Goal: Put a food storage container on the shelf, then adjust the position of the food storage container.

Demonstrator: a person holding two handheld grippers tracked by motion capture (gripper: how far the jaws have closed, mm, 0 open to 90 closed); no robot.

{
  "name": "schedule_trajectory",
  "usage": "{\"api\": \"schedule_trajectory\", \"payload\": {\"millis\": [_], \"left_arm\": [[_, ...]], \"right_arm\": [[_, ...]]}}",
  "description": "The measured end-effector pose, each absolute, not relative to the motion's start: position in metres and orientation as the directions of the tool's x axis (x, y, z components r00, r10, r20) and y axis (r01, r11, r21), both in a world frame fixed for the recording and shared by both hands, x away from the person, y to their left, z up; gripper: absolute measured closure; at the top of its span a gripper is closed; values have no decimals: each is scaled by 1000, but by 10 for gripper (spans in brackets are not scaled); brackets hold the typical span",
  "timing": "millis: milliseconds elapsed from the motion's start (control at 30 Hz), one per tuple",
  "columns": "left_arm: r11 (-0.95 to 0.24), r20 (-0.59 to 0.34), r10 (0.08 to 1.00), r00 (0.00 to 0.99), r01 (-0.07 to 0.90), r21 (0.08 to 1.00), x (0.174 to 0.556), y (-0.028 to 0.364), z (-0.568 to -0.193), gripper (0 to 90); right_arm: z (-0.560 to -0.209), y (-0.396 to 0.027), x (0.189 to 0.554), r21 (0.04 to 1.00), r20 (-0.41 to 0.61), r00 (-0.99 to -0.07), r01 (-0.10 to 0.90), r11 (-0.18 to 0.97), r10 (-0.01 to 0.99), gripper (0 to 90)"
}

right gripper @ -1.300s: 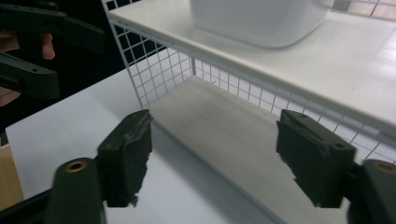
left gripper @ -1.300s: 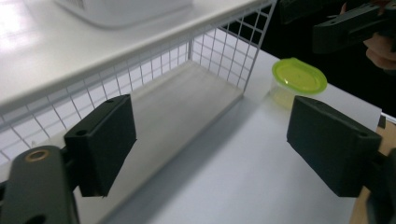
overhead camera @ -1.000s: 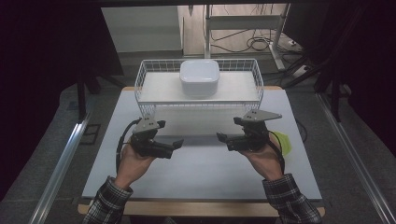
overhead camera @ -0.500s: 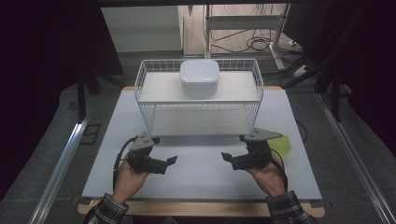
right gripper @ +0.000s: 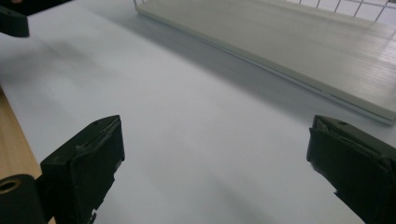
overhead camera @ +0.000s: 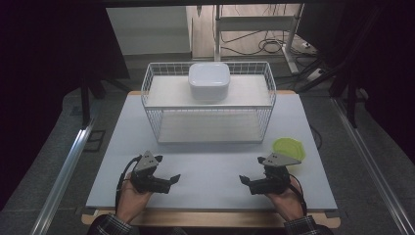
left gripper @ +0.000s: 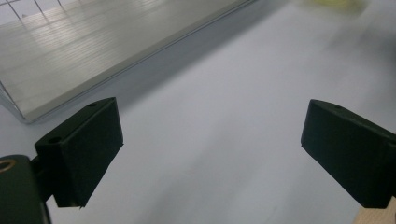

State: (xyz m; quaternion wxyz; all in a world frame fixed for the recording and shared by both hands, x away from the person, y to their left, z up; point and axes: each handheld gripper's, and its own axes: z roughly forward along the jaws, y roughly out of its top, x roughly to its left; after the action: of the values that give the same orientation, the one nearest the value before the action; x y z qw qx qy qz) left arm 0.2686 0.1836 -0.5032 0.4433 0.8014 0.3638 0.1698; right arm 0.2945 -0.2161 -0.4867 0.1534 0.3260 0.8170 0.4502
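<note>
My left gripper (overhead camera: 172, 181) rests low over the white mat (overhead camera: 210, 161) near the table's front left, pointing right. In the left gripper view its jaws (left gripper: 210, 140) stand wide apart with bare mat between them. My right gripper (overhead camera: 246, 184) mirrors it at the front right and points left. Its jaws (right gripper: 215, 149) have just been opening and stand wide, with nothing between them. A white lidded container (overhead camera: 209, 81) sits on the top shelf of a white wire rack (overhead camera: 151, 105) behind both grippers. A green round lid (overhead camera: 288, 147) lies on the mat just behind the right gripper.
The rack's lower shelf (left gripper: 93, 46) is bare and lies ahead of both grippers (right gripper: 303, 42). The wooden table edge (overhead camera: 210, 218) runs just in front of the hands. A jaw of the left gripper (right gripper: 14, 21) appears at the upper left of the right gripper view.
Both hands have sunk from mid-height in front of the rack to just above the mat and drawn back toward the front edge. Neither gripper has taken hold of anything.
</note>
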Motion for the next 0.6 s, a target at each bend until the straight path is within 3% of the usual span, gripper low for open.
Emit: {"api": "schedule_trajectory", "payload": {"millis": [167,600], "left_arm": [[-367,-15,730,683,412,834,267,180,-507,56],[-337,-26,725,688,387,858,265,179,-508,56]], "right_arm": [[-492,-217,296,827,44,-738,405,390,673,45],[-494,-220,298,823,41,-725,415,389,688,45]]}}
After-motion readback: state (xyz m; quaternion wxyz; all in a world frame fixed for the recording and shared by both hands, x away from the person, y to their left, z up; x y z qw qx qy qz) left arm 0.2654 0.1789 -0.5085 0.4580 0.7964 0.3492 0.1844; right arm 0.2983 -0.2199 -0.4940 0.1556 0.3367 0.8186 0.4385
